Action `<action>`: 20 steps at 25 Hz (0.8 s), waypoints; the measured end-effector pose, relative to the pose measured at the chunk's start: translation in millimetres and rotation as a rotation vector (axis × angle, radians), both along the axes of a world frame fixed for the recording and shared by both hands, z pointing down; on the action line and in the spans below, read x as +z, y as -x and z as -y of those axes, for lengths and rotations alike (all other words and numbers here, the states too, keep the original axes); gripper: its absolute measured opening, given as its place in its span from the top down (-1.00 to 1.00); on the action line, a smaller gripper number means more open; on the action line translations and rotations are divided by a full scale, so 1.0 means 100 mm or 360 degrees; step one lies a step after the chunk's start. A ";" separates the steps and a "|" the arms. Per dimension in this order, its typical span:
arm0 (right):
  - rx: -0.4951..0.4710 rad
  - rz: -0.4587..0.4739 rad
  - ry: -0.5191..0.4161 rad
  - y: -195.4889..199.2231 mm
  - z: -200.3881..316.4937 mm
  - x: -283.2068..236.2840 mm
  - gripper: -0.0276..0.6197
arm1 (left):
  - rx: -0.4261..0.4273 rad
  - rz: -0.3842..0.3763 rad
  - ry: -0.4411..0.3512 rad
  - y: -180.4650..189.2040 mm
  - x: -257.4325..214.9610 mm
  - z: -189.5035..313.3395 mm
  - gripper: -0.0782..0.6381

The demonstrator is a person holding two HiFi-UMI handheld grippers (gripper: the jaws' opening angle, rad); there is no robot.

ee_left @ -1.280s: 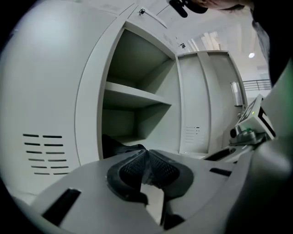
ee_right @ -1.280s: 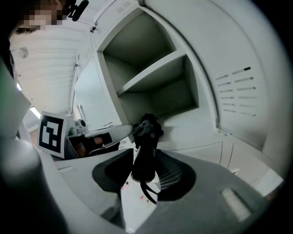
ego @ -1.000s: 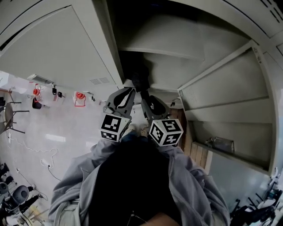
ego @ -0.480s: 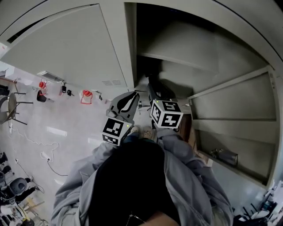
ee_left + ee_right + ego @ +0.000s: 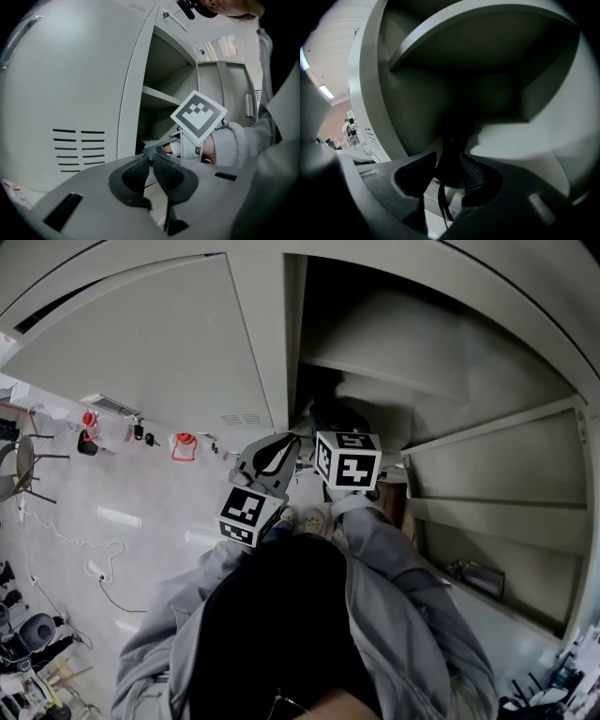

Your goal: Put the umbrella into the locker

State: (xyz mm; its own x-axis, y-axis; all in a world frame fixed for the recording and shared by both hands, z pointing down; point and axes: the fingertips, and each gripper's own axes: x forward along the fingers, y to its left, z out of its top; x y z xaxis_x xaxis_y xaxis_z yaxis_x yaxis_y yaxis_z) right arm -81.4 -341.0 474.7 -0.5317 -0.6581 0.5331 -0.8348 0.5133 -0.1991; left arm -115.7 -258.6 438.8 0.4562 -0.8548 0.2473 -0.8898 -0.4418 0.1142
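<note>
Right claw [image 5: 449,171]: inside locker [image 5: 548,122] compartment, below shelf [image 5: 487,42]. Jaws opening; black umbrella [image 5: 453,143] between pads, touching both, far end on compartment floor. Left claw [image 5: 151,158]: closed, empty, beside open locker door [image 5: 70,93].

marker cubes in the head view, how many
2. One marker cube on the left gripper; the other on the right gripper, its opening jaws on the umbrella inside the locker.

The black folded fabric umbrella [image 5: 451,157] pokes end-first into the pale grey metal locker [image 5: 525,98], below its shelf [image 5: 487,37]. The locker's door [image 5: 141,343] stands open.
</note>
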 end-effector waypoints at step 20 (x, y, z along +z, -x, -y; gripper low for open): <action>0.0233 0.0017 -0.0768 -0.90 -0.64 -1.07 0.53 | -0.0085 -0.0075 -0.0290 -0.01 -0.72 -0.23 0.72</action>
State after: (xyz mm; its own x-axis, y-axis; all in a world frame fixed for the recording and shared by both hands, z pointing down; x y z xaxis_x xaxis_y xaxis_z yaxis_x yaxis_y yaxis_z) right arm 9.1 -276.7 367.3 -0.4192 -0.8963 0.1448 -0.9041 0.4266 0.0230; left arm -115.1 -235.4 366.5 0.4161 -0.9069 0.0655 -0.9082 -0.4110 0.0786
